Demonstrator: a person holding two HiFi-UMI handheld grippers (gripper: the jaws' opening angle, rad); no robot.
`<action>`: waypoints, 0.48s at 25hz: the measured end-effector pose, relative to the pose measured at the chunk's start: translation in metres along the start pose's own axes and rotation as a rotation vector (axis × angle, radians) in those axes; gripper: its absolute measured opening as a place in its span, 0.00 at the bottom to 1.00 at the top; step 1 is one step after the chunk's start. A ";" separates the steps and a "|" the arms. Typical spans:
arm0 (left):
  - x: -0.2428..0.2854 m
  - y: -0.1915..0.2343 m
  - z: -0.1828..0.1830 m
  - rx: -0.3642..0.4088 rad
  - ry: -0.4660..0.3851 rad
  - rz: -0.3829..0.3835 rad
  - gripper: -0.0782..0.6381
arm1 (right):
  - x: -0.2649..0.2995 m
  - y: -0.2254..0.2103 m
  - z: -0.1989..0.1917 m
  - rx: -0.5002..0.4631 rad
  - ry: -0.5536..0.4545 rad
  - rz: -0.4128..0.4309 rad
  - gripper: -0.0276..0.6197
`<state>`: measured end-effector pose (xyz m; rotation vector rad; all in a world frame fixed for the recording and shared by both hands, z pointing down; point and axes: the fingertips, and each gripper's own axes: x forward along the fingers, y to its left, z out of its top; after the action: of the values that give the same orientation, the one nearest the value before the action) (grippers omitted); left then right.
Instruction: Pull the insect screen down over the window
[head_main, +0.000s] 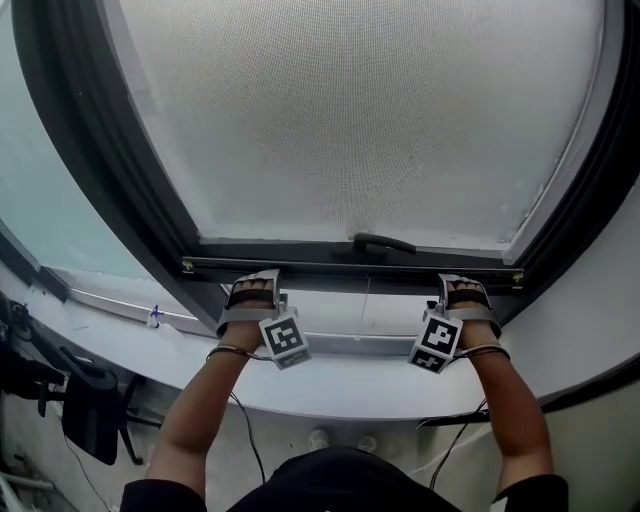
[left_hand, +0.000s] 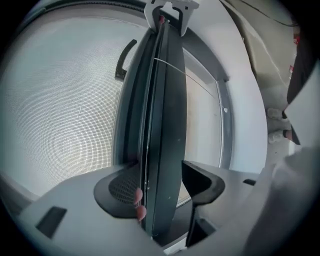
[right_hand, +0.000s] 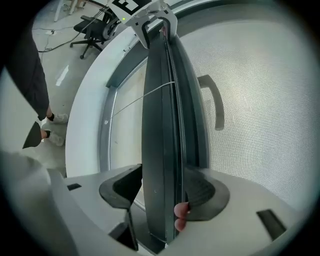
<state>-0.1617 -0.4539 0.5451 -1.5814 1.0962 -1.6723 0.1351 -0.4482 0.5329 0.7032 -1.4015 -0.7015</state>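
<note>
The insect screen's grey mesh (head_main: 360, 110) covers the window down to its dark bottom bar (head_main: 350, 266), which carries a small handle (head_main: 385, 243). My left gripper (head_main: 255, 290) is shut on the bar's left part and my right gripper (head_main: 462, 292) on its right part. In the left gripper view the bar (left_hand: 162, 125) runs upright between the jaws of the left gripper (left_hand: 160, 187), both pads against it. The right gripper view shows the same: the bar (right_hand: 162, 140) is clamped by the right gripper (right_hand: 165, 192). A thin pull cord (right_hand: 145, 97) hangs off the bar.
Below the bar lie the lower window frame and a white sill (head_main: 370, 385). A dark side frame (head_main: 110, 170) and a glass pane (head_main: 50, 200) stand at the left. An office chair (head_main: 90, 410) and cables (head_main: 245, 430) are on the floor by the person's feet.
</note>
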 end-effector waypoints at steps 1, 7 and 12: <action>0.000 0.000 0.000 -0.002 0.001 -0.002 0.48 | 0.002 0.000 0.001 0.007 -0.006 -0.015 0.43; 0.000 -0.004 0.000 -0.015 0.006 -0.002 0.48 | 0.010 0.000 0.002 0.029 -0.015 -0.086 0.43; -0.001 -0.003 0.000 -0.020 0.009 0.004 0.48 | 0.010 -0.001 0.002 0.037 -0.001 -0.106 0.43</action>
<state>-0.1609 -0.4517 0.5478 -1.5850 1.1224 -1.6723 0.1336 -0.4571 0.5383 0.8115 -1.3887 -0.7601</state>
